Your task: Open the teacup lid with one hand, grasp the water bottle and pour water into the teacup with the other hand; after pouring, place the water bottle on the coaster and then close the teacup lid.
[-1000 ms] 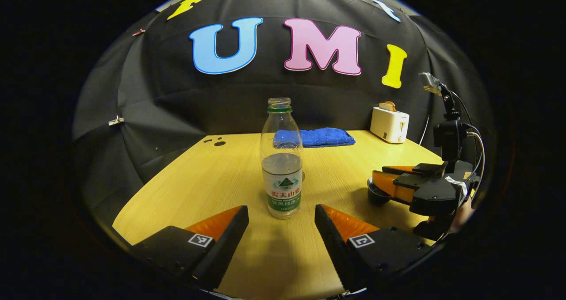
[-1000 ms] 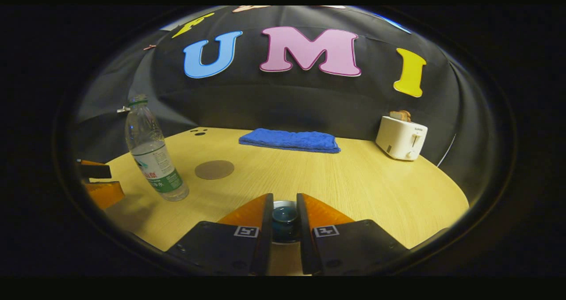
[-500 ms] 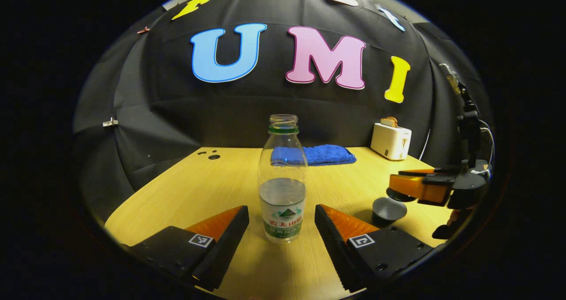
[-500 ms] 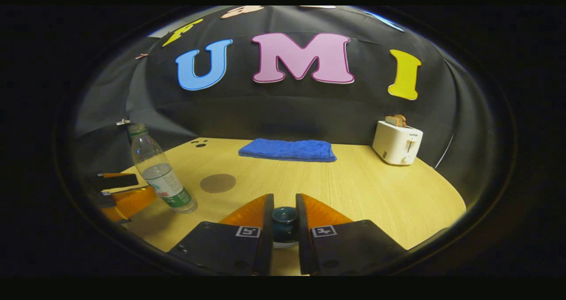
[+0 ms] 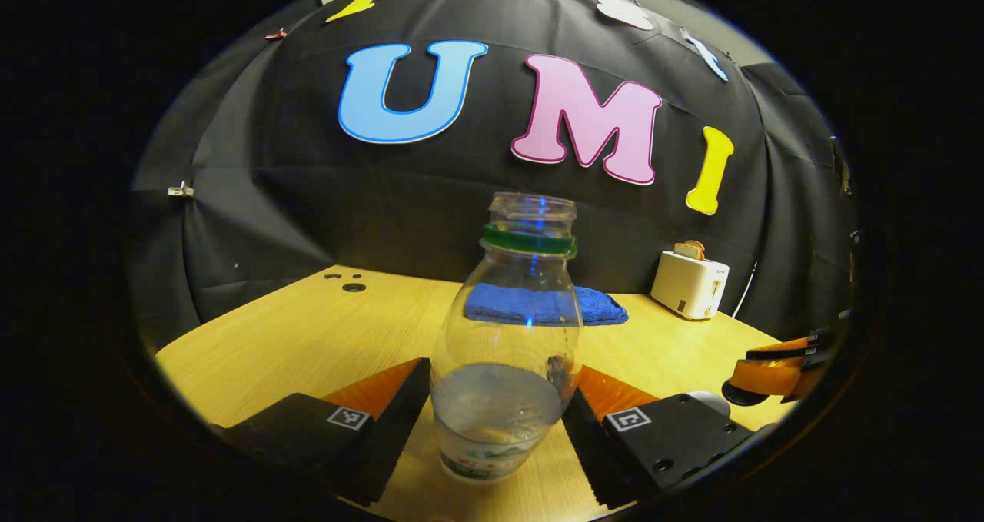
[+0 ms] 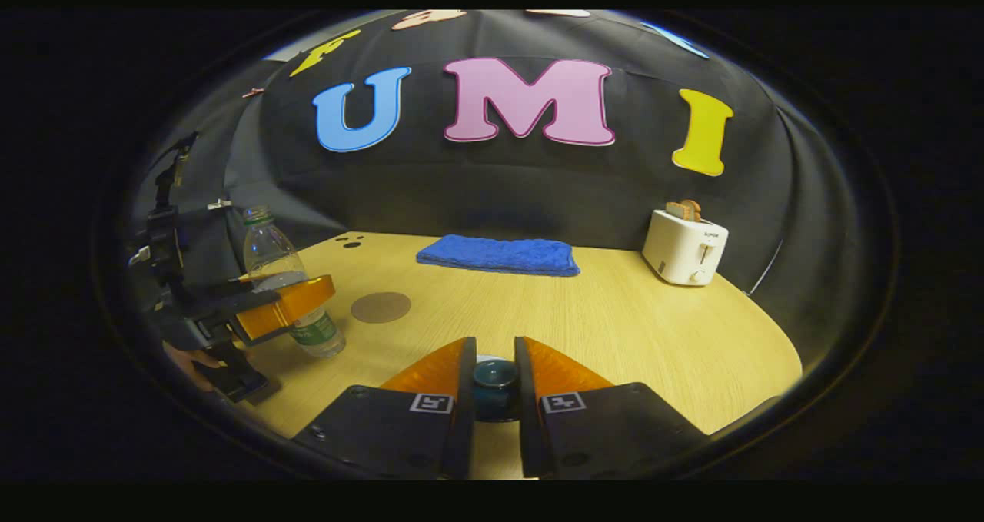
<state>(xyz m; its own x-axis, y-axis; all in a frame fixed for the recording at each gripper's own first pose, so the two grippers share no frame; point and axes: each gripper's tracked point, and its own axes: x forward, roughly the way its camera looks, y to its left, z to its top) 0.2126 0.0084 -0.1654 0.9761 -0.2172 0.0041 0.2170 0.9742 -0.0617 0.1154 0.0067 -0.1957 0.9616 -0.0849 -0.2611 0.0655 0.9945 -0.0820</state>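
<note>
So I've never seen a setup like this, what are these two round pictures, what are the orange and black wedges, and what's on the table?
There is no robot here: a person holds a pair of tongs in each hand, and a fisheye camera rides on each, looking out along its fingers. The wedges at the bottom of each picture are those fingers.

In the left gripper view, the left tongs stand open on either side of the uncapped water bottle, partly full; whether they touch it I cannot tell. In the right gripper view, the right tongs are closed on the dark teacup lid, held up.

On the wooden table lie a round coaster, a folded blue towel and a white toaster.
</note>
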